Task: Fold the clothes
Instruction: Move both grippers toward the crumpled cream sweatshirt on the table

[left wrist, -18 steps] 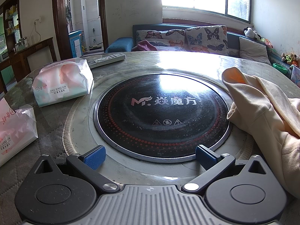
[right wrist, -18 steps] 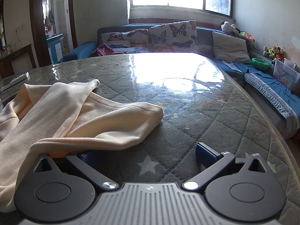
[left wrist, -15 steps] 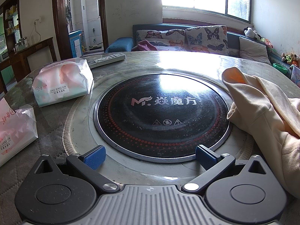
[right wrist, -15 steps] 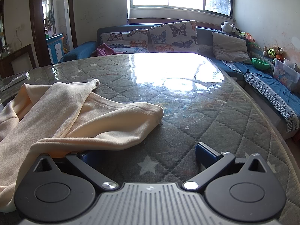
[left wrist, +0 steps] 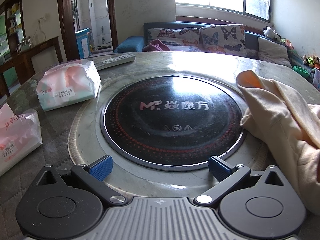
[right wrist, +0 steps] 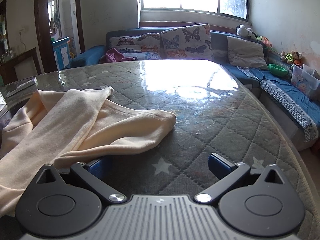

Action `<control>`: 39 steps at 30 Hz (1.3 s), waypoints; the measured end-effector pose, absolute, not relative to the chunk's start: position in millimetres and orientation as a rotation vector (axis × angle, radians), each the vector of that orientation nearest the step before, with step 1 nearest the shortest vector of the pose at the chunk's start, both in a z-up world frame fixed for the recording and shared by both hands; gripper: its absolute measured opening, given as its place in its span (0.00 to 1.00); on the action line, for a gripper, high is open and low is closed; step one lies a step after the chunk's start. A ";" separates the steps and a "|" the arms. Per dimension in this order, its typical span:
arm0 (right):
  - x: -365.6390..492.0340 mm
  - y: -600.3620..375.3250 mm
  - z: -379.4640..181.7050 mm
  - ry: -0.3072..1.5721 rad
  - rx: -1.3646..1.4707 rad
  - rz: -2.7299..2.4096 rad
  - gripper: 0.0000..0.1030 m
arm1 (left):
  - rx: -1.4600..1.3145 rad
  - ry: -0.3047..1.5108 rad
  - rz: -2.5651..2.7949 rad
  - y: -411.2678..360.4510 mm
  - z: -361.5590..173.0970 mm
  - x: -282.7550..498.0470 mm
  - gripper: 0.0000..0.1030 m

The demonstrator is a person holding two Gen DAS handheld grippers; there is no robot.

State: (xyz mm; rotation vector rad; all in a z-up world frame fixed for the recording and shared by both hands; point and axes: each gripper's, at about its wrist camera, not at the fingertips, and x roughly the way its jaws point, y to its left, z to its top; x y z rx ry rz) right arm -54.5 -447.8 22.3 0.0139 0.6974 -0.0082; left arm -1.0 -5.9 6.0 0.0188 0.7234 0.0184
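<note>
**A:** ok colour check, what's what here?

**B:** garment (right wrist: 84, 124) is plain cream, kinda peachy where light hits the fold. counter (right wrist: 230, 128) is grey-green quilted diamonds with white stars. round hob (left wrist: 172, 120) is black, ringed in red dots, pink-and-white logo.

**A:** and the tools?

**B:** left tool (left wrist: 160, 167) and right tool (right wrist: 158, 165) both black with blue pads. 2 tissue packs (left wrist: 68, 86) are white, pink and mint. sofa cushions (right wrist: 186, 42) have a butterfly print.

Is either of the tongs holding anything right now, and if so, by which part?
Nothing is held. The left tongs and right tongs are both open; the cream garment lies on the table, beside the right tongs' left finger.
</note>
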 end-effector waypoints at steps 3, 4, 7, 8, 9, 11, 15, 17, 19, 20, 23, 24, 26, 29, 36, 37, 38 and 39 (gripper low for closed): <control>-61.3 -441.4 26.8 0.694 0.003 -0.003 1.00 | 0.016 0.718 0.011 -11.0 12.1 -6.9 1.00; -63.6 -439.2 28.2 0.693 0.001 0.000 1.00 | 0.015 0.717 0.009 -12.7 14.2 -8.9 1.00; -70.3 -432.7 32.1 0.691 -0.008 0.007 1.00 | 0.013 0.718 -0.011 -20.3 19.6 -14.1 1.00; -72.6 -431.2 32.9 0.692 -0.010 0.010 1.00 | 0.013 0.719 -0.018 -22.9 21.3 -15.9 1.00; -74.8 -429.6 33.7 0.693 -0.013 0.013 1.00 | 0.012 0.719 -0.025 -25.5 23.1 -17.6 1.00; -79.3 -426.6 35.3 0.696 -0.018 0.019 1.00 | 0.011 0.721 -0.039 -30.7 26.6 -21.1 1.00; -88.3 -420.5 38.5 0.701 -0.027 0.030 1.00 | 0.002 0.734 -0.061 -40.8 29.3 -26.5 1.00; -93.3 -417.1 40.6 0.702 -0.034 0.038 1.00 | 0.006 0.740 -0.072 -48.3 31.5 -30.1 1.00; -96.3 -415.8 42.2 0.701 -0.034 0.043 1.00 | 0.012 0.741 -0.082 -53.0 33.3 -32.9 1.00; -97.8 -415.2 42.9 0.701 -0.034 0.045 1.00 | 0.015 0.742 -0.088 -55.2 34.2 -34.3 1.00; -102.4 -413.3 45.2 0.701 -0.033 0.052 1.00 | 0.017 0.742 -0.097 -61.0 36.8 -38.5 1.00; -104.0 -412.7 46.0 0.701 -0.033 0.054 1.00 | 0.019 0.742 -0.101 -63.1 37.7 -39.7 1.00; -106.1 -411.9 46.9 0.700 -0.032 0.057 1.00 | 0.024 0.741 -0.105 -65.9 38.9 -40.8 1.00; -110.7 -410.2 47.8 0.697 -0.027 0.065 1.00 | 0.027 0.741 -0.114 -70.6 41.4 -44.4 1.00; -120.0 -406.6 48.0 0.697 -0.022 0.079 1.00 | 0.026 0.748 -0.118 -80.6 42.3 -50.8 1.00; -121.5 -406.0 47.8 0.700 -0.020 0.083 1.00 | 0.025 0.749 -0.120 -81.9 42.4 -51.5 1.00; -122.9 -405.4 47.6 0.702 -0.018 0.087 1.00 | 0.027 0.750 -0.121 -83.4 42.6 -52.3 1.00; -124.1 -404.7 47.5 0.702 -0.017 0.090 1.00 | 0.029 0.751 -0.122 -85.0 42.9 -53.0 1.00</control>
